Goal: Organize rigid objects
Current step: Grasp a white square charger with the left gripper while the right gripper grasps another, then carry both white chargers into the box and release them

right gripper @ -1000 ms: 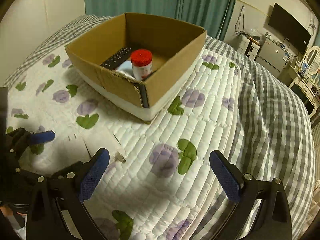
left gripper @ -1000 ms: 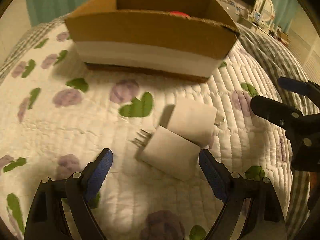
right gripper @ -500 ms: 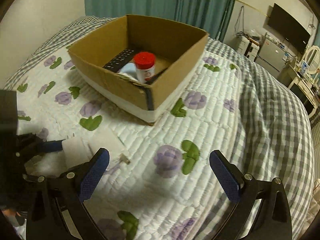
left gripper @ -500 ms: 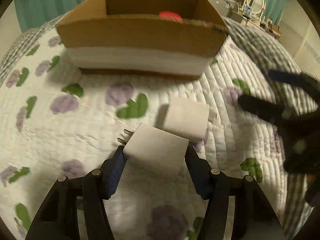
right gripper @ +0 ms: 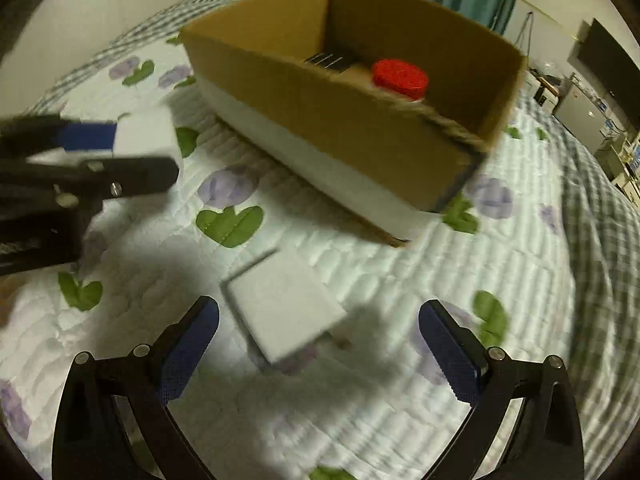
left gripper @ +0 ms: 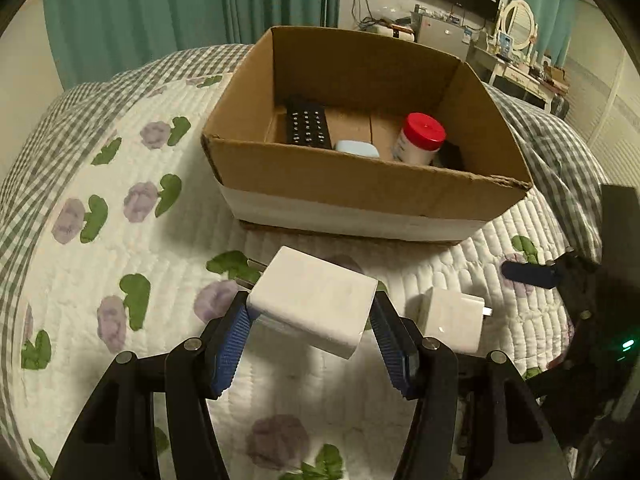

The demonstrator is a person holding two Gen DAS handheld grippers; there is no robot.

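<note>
Left gripper (left gripper: 310,334) clamps a charger (left gripper: 314,306); next, lift it into the box (left gripper: 360,184) ahead. Right gripper (right gripper: 318,344) gapes wide around the second charger (right gripper: 284,312).

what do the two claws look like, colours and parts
Both look alike. The left claw and right claw have matte black angular frames with cut-out openings and small silver screws at the joints. Each finger ends in a blue pad with a fine knurled texture. A small green light glows on the right claw's body. No cables, sleeves or printed markings are readable.
</note>
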